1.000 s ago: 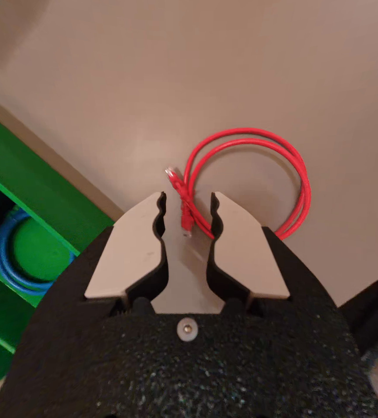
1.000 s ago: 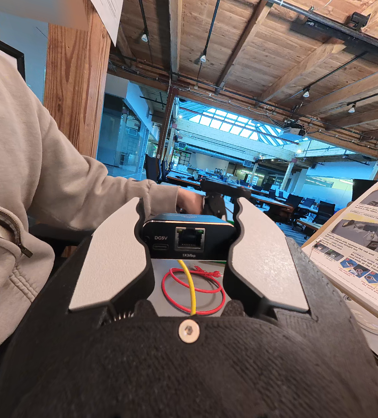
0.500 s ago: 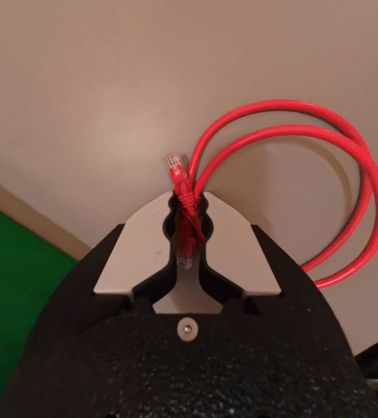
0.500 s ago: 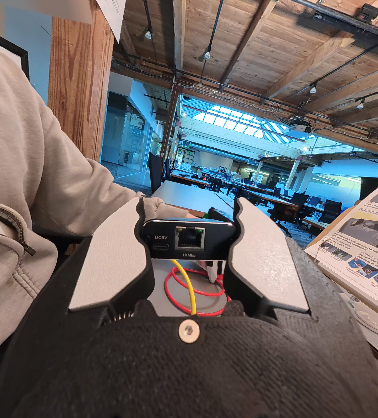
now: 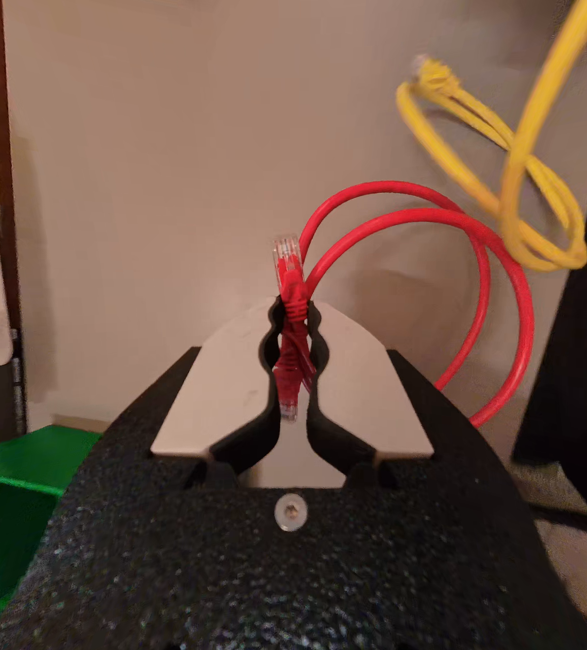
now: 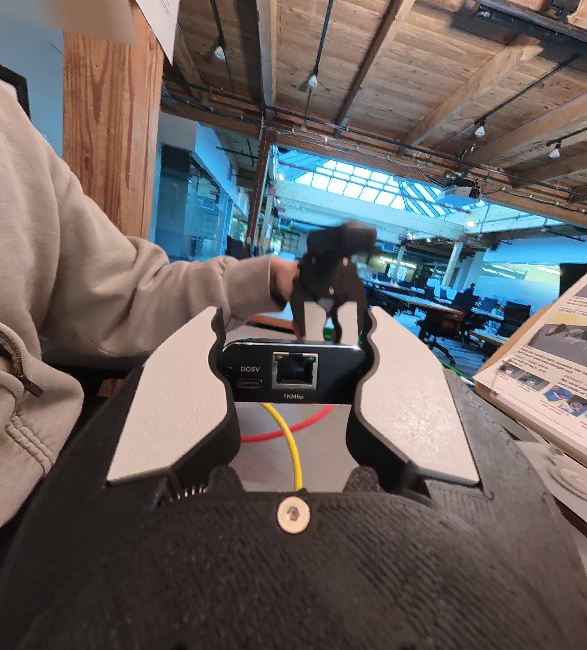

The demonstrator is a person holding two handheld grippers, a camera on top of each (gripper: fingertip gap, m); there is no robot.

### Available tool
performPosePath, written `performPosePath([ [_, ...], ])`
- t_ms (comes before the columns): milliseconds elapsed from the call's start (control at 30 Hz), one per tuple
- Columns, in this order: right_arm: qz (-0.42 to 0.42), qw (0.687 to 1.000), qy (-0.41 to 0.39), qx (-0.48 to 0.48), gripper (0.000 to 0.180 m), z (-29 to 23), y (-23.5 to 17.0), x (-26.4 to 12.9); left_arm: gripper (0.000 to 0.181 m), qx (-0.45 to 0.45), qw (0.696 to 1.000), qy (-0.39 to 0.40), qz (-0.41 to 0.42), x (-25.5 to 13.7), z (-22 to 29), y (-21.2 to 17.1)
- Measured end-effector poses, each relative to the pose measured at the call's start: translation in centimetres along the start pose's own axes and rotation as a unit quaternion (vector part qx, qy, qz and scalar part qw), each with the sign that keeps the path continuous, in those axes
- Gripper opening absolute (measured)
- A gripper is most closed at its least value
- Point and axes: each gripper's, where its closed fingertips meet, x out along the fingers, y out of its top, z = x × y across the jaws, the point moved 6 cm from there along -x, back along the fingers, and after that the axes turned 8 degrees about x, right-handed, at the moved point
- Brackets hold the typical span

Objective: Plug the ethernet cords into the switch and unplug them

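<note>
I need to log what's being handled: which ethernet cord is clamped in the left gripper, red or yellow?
The red cord: the left gripper is shut on it near its plug. The yellow cord hangs free to the right.

You have white print on the black face of the switch (image 6: 334,373): one short mark above the small slot left of the port (image 6: 294,369), another just below the port. To your right, the open booklet (image 6: 559,369) carries headings and captions beside its photos, too blurred to read. A printed sheet (image 6: 158,21) hangs on the wooden post (image 6: 109,140). In the left wrist view, a dark strip (image 5: 17,380) bears small white print, unreadable.
</note>
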Motion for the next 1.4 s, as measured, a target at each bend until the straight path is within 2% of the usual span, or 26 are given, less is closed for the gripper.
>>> performPosePath([
  [133, 0.045, 0.998, 0.034, 0.015, 0.076, -0.4, 0.3, 0.2, 0.012, 0.088, 0.993, -0.014, -0.083, -2.9, 1.5, 2.8],
  [233, 0.085, 0.994, 0.065, 0.026, 0.076, -1.0, 0.9, 0.7, 0.012, 0.121, 0.982, -0.013, -0.144, -2.2, 1.7, 3.7],
  [367, 0.068, 0.995, 0.073, 0.029, 0.076, -1.2, 0.1, 1.9, 0.012, 0.142, 0.985, -0.05, -0.08, -1.0, 3.2, 5.8],
  [600, 0.034, 0.998, 0.054, 0.025, 0.076, -0.6, -0.9, 1.9, 0.012, 0.162, 0.983, -0.077, 0.038, -2.4, 5.1, 9.0],
  [833, 0.035, 0.998, 0.057, 0.021, 0.076, -0.6, -1.6, 2.2, 0.012, 0.086, 0.992, -0.093, 0.023, -2.3, 5.2, 10.0],
  [1167, 0.068, 0.994, 0.08, 0.034, 0.076, -0.7, -1.7, 2.4, 0.012, 0.046, 0.991, -0.126, 0.009, -2.2, 5.5, 10.2],
  [1300, 0.045, 0.996, 0.066, 0.03, 0.076, -0.6, -1.9, 2.3, 0.011, 0.055, 0.994, -0.1, 0.004, -1.9, 5.3, 10.1],
  [1400, 0.036, 0.997, 0.056, 0.036, 0.076, -0.2, -2.1, 1.8, 0.011, 0.051, 0.995, -0.076, 0.032, -1.8, 5.1, 10.2],
])
